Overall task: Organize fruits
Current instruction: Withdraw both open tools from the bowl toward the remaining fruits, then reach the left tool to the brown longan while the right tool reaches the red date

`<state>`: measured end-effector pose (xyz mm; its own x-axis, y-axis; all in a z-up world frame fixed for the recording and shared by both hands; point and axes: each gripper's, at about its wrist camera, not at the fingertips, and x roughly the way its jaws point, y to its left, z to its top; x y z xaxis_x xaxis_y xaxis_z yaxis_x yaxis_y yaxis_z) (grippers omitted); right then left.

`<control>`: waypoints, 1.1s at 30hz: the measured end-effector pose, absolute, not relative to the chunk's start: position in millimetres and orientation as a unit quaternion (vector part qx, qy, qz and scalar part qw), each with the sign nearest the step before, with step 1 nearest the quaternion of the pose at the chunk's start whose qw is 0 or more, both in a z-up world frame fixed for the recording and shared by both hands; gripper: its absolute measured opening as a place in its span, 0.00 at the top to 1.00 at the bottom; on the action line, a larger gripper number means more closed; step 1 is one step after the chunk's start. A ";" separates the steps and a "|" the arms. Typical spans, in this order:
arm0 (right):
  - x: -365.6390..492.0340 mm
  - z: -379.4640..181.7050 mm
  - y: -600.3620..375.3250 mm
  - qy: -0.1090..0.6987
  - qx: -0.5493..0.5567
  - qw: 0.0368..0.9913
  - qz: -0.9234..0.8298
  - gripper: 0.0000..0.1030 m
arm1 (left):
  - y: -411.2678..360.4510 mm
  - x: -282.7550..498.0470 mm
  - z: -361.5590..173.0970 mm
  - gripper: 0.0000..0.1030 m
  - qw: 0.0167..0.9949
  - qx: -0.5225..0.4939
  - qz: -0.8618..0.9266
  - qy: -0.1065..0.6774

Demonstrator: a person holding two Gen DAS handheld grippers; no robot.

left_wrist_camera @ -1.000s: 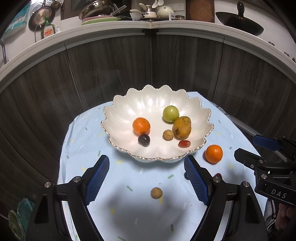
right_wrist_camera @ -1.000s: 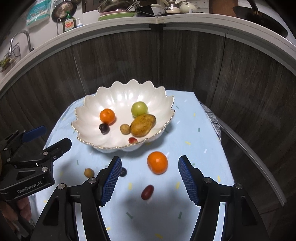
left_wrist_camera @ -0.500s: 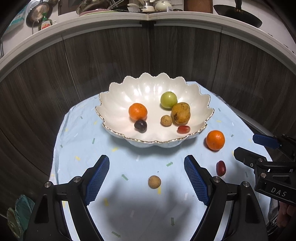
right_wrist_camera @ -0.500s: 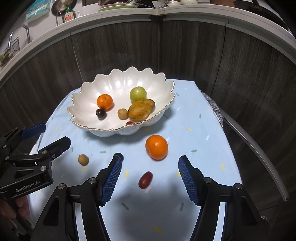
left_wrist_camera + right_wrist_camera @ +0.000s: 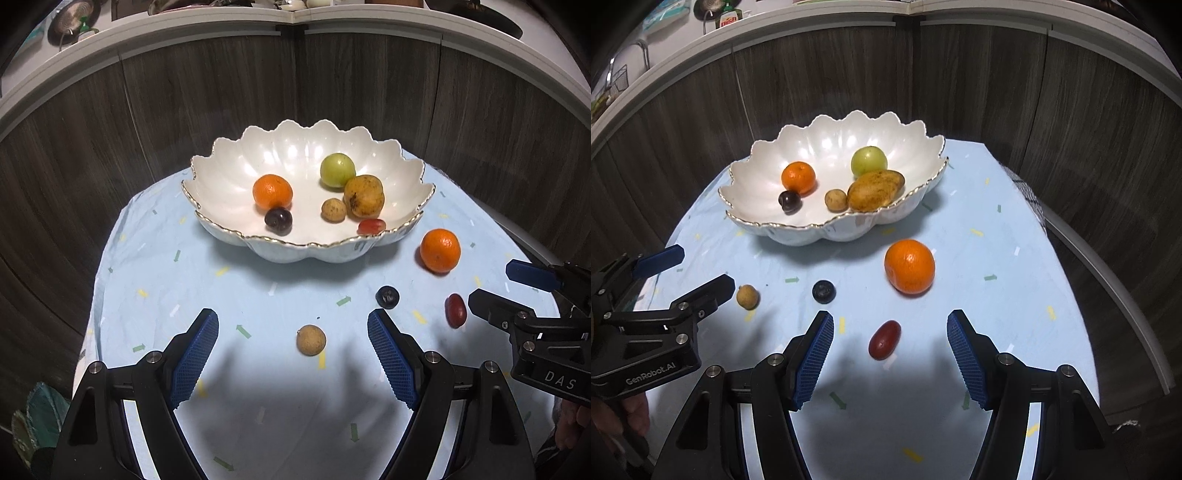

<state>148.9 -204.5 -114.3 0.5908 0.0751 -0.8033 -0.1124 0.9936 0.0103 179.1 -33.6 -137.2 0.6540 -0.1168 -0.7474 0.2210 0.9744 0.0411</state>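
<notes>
You held both tongs wide: left (image 5: 293,360) straddling the longan (image 5: 311,339), right (image 5: 890,356) the grape (image 5: 884,339), ready to grasp

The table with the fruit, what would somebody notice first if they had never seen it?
Probably the big white bowl with wavy gold edges at the back of the blue tablecloth, with fruit inside it. Next, the bright orange lying loose on the cloth in front of the bowl, near a red grape, a blueberry and a small brown fruit. Both grippers, left and right, hang open above the cloth.
</notes>
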 end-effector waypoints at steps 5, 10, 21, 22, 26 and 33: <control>145.7 -121.9 -202.6 0.442 -0.024 0.895 0.055 0.37 | -33.5 178.1 -148.8 0.20 0.906 0.064 -0.096 0.407; 147.4 -129.0 -201.1 0.443 -0.027 0.894 0.059 0.37 | -33.9 178.9 -158.9 0.20 0.903 0.065 -0.098 0.413; 147.0 -140.1 -198.9 0.430 -0.029 0.900 0.055 0.37 | -33.2 180.6 -169.1 0.29 0.904 0.069 -0.103 0.410; 146.9 -140.9 -198.6 0.430 -0.029 0.901 0.055 0.37 | -33.0 180.6 -169.9 0.30 0.904 0.068 -0.104 0.409; 148.8 -145.6 -198.4 0.433 -0.028 0.899 0.056 0.37 | -33.7 181.9 -175.2 0.34 0.902 0.070 -0.108 0.412; 150.9 -150.6 -200.8 0.435 -0.016 0.898 0.056 0.37 | -37.1 184.0 -180.7 0.46 0.902 0.076 -0.113 0.410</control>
